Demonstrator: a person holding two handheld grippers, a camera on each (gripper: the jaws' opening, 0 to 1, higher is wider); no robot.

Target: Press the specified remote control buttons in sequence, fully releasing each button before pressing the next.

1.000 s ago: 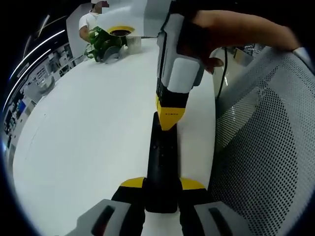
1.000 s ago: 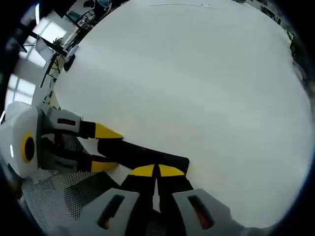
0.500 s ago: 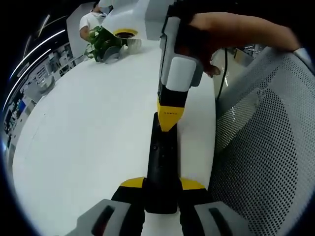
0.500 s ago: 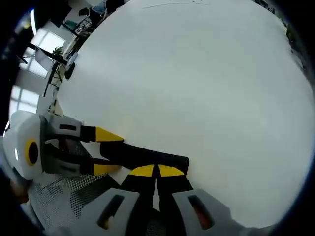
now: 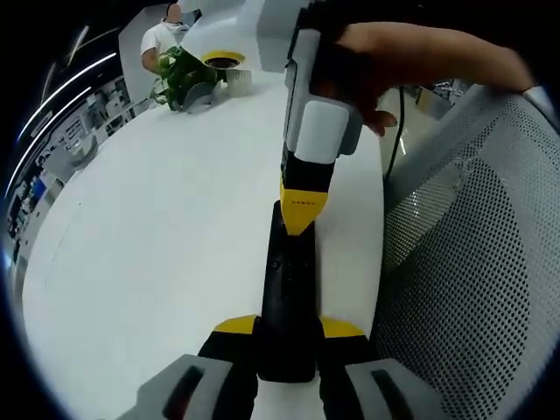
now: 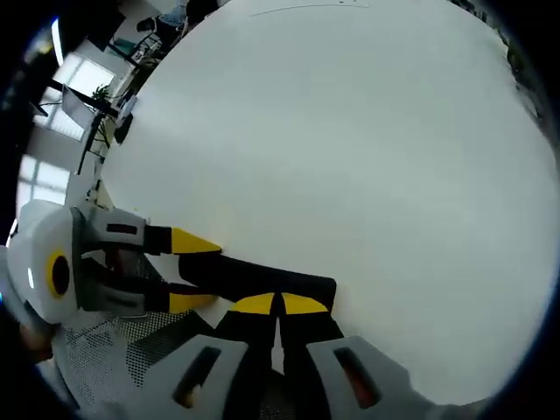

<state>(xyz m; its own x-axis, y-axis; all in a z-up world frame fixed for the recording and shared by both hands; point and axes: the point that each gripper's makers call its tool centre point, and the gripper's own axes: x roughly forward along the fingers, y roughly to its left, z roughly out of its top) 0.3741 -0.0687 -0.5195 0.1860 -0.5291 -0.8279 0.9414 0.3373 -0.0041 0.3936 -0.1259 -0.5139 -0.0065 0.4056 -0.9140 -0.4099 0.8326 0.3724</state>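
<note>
A black remote control (image 5: 287,280) lies lengthwise over the white table (image 5: 157,227), its near end clamped between the yellow-tipped jaws of my left gripper (image 5: 289,328). My right gripper (image 5: 297,210), held by a person's hand, comes down from above with its jaws shut, and its tip touches the remote's far end. In the right gripper view, the right gripper (image 6: 280,304) rests shut against the top of the remote control (image 6: 262,278). The left gripper (image 6: 188,269) grips the remote from the left side. The buttons are too dark to make out.
A grey mesh chair back (image 5: 472,262) stands close on the right of the table edge. Green leafy items and a yellow-ringed white object (image 5: 197,70) sit at the table's far end, beside a person in white (image 5: 157,37). A black cable (image 5: 401,122) hangs past the edge.
The right gripper's body has tilted slightly while its tip stays on the remote's far end. The left gripper and the remote have not moved.
</note>
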